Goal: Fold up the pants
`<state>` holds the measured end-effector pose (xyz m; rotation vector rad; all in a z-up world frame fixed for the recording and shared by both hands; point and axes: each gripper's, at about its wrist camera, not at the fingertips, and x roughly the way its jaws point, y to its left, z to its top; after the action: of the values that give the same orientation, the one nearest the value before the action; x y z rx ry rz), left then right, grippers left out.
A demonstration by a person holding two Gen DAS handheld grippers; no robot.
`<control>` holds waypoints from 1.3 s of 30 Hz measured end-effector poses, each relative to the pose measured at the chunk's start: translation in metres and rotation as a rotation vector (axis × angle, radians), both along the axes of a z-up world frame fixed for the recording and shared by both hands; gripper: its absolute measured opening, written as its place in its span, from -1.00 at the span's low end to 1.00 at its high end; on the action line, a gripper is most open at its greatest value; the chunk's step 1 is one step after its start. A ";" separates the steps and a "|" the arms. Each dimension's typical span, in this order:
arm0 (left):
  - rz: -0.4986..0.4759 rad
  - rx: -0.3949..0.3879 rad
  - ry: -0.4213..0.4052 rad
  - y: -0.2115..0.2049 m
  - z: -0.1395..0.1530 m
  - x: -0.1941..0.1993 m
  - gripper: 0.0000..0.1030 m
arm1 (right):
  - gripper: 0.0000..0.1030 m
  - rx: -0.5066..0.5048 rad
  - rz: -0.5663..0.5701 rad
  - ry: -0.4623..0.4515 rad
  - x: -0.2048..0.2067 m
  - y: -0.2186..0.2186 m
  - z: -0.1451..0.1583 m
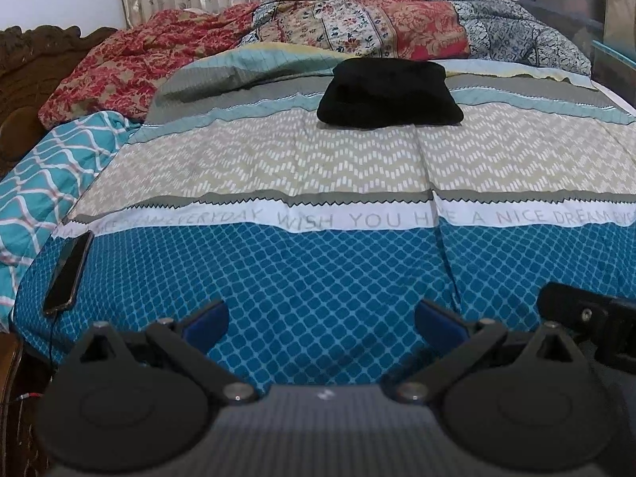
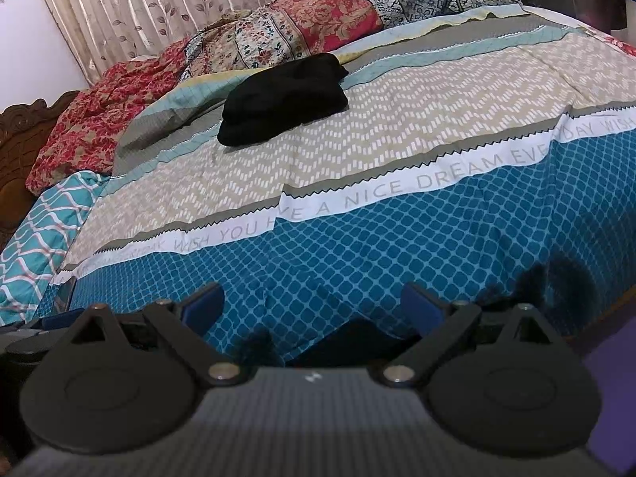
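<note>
— Two claws, and what are they doing?

— From my left wrist: my left claw (image 1: 322,318) hangs with its blue fingers spread apart, nothing between them, low over the blue-checked part of the bedspread (image 1: 318,278). The pants (image 1: 389,93) lie far up the bed as a compact black bundle, well apart from me, just in front of the heaped quilts (image 1: 357,28). A phone (image 1: 68,274) rests near the left edge of the bed.

— And the other wrist?

— My right claw (image 2: 314,306) is released too, fingers wide, holding nothing, near the bed's front edge. From here the pants (image 2: 284,99) sit up and to the left, on the pale zigzag and grey stripes.

— So which step is this?

— I judge it one of two: either the fold is finished and the bundle has been set down, or nothing has begun. The bundle looks squared and stacked, so finished seems likelier, though I cannot see its layers clearly.

— Next move?

— If more folding is wanted, both claws must reach far forward to the bundle's near corners and close on cloth only, not the bedspread beneath.
</note>
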<state>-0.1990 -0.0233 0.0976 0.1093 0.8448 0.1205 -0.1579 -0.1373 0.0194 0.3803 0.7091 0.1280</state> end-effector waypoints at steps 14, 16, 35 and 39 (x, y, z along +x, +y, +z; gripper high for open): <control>0.034 0.059 -0.019 0.000 0.002 0.001 1.00 | 0.89 -0.025 0.010 -0.021 0.000 0.002 0.003; 0.033 0.079 -0.031 -0.002 0.003 0.000 1.00 | 0.89 -0.027 0.010 -0.023 0.000 0.002 0.003; 0.042 0.054 -0.040 0.004 0.006 0.000 1.00 | 0.89 -0.037 -0.013 -0.078 -0.005 0.001 0.010; 0.035 0.020 -0.036 0.005 0.007 0.000 1.00 | 0.89 -0.028 -0.026 -0.094 -0.007 -0.002 0.011</control>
<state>-0.1988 -0.0181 0.1048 0.1108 0.8097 0.1627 -0.1648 -0.1390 0.0306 0.3543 0.6125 0.1103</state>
